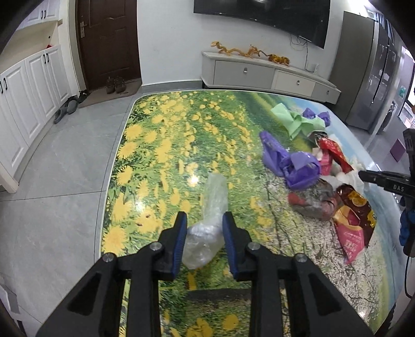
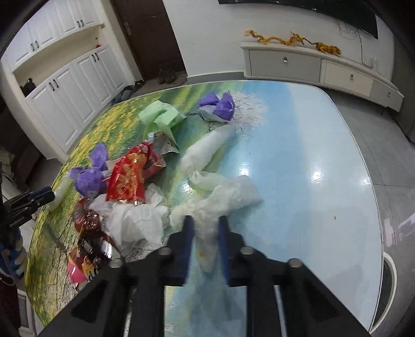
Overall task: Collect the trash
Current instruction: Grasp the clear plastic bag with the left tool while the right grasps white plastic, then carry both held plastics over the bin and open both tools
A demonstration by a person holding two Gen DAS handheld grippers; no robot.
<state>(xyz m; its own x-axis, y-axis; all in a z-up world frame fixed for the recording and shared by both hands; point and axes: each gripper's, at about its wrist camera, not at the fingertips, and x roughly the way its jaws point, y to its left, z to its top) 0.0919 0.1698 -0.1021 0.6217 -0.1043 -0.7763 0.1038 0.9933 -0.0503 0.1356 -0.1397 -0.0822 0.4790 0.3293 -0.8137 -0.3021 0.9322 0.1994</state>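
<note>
In the left wrist view my left gripper [image 1: 204,220] is closed around a crumpled clear plastic bag [image 1: 207,223] that lies on the flower-print table [image 1: 160,145]. In the right wrist view my right gripper [image 2: 206,224] is closed on a whitish translucent plastic bag [image 2: 225,197] at the near edge of a trash pile. The pile holds a red snack wrapper [image 2: 129,176], purple bags [image 2: 90,178], a green bag [image 2: 160,116] and white tissue [image 2: 137,220]. The same pile shows at the right of the left wrist view [image 1: 324,181]. The right gripper's finger shows there too [image 1: 384,178].
A white TV console [image 1: 269,75] stands beyond the table's far edge, under a wall-mounted TV [image 1: 262,15]. White cabinets [image 1: 33,88] and a dark door [image 1: 109,41] are at the left. A grey fridge [image 1: 371,72] is at the right. Grey tile floor [image 1: 57,176] surrounds the table.
</note>
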